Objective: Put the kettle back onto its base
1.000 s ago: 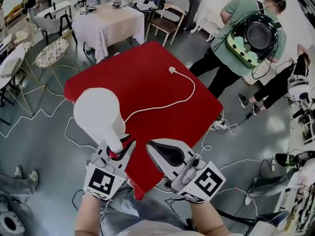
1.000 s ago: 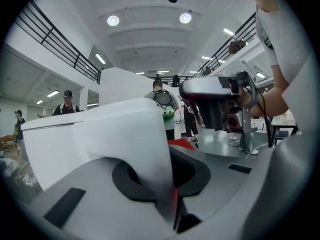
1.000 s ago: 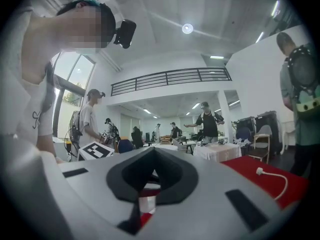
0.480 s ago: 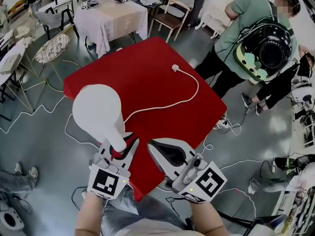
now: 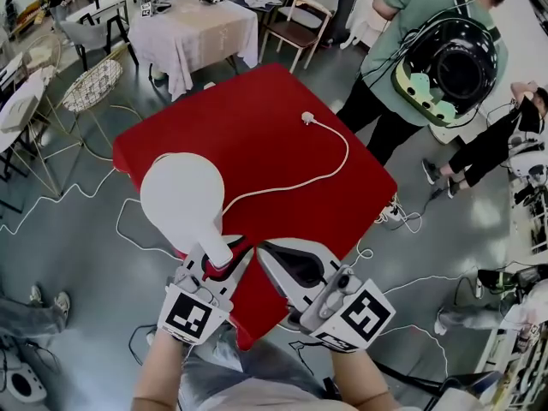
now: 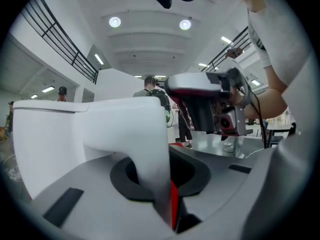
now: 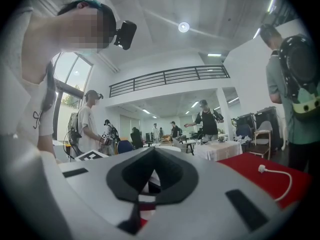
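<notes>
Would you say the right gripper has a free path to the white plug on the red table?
Probably yes: only the cord lies on the red table between right gripper and plug; the kettle is held off to the left.

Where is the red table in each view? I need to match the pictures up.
Head view: the red table fills the centre, with the kettle over its near left part.
Left gripper view: only a thin red strip at mid-frame.
Right gripper view: lower right, with the white plug on it.
Shared landmark: the person with the backpack.
</notes>
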`<act>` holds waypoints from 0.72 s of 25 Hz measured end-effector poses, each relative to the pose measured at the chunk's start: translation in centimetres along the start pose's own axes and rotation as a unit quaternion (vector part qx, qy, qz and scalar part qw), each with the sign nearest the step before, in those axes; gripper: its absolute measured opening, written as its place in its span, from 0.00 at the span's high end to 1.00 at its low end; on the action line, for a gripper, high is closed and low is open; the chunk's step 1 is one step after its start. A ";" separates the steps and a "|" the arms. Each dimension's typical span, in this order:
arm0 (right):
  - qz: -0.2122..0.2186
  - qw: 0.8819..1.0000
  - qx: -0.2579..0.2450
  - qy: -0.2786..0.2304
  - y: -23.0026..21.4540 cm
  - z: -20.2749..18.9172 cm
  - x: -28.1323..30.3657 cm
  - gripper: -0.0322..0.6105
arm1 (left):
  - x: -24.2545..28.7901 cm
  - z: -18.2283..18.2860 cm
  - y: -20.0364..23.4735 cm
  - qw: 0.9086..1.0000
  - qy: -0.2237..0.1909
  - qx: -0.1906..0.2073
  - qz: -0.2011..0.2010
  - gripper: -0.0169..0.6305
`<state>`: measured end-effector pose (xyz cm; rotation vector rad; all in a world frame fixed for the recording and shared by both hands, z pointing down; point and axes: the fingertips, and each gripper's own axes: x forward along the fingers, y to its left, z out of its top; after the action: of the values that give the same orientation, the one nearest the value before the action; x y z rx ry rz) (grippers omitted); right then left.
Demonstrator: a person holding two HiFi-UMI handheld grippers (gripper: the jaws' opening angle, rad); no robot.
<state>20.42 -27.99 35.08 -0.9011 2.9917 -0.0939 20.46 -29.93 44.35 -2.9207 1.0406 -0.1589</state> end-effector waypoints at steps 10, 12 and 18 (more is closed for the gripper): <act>-0.004 1.000 0.000 -0.001 0.7 0.6 0.6 0.94 | -1.6 -1.0 -1.0 0.994 0.064 0.020 -0.083 0.78; -0.006 1.000 0.000 -0.001 0.9 0.6 0.7 0.94 | -2.3 -0.8 -0.3 0.996 0.059 0.019 -0.069 0.78; -0.015 1.000 -0.002 -0.003 1.5 1.2 0.5 0.94 | -5.3 -0.6 0.9 0.997 0.058 0.026 -0.038 0.75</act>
<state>19.20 -27.07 33.76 -0.9446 2.9741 -0.0858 15.74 -27.24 44.47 -2.9365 0.9242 -0.3569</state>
